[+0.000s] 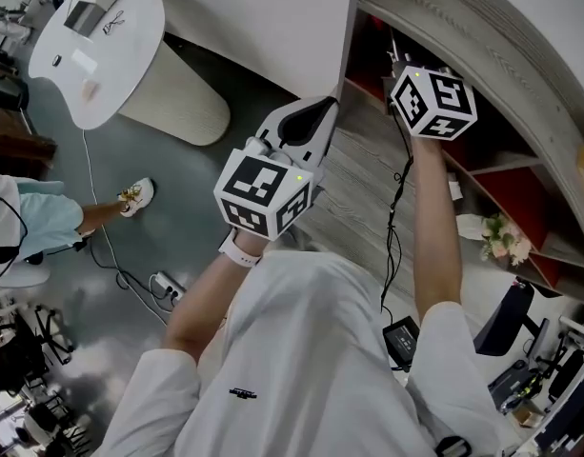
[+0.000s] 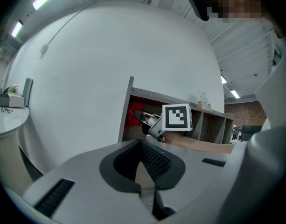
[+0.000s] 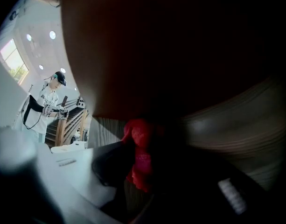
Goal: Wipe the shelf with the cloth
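A wooden shelf unit point(image 1: 482, 46) with red back panels runs along the right of the head view. My right gripper reaches into its end compartment; only its marker cube point(image 1: 432, 103) shows there. In the right gripper view the right gripper point(image 3: 142, 160) is shut on a red cloth point(image 3: 139, 146), which rests against the striped wood board in the dark compartment. The left gripper view shows the cloth point(image 2: 134, 115) at the compartment's left end, with the right gripper point(image 2: 149, 123) on it. My left gripper point(image 1: 315, 112) hangs outside the shelf's end panel, shut point(image 2: 143, 146) and holding nothing.
A white wall panel point(image 1: 263, 17) meets the shelf's left end. A white round table point(image 1: 101, 46) stands at the far left, with a seated person point(image 1: 30, 219) and floor cables point(image 1: 163, 284) below it. Artificial flowers point(image 1: 504, 241) lie in a lower shelf compartment.
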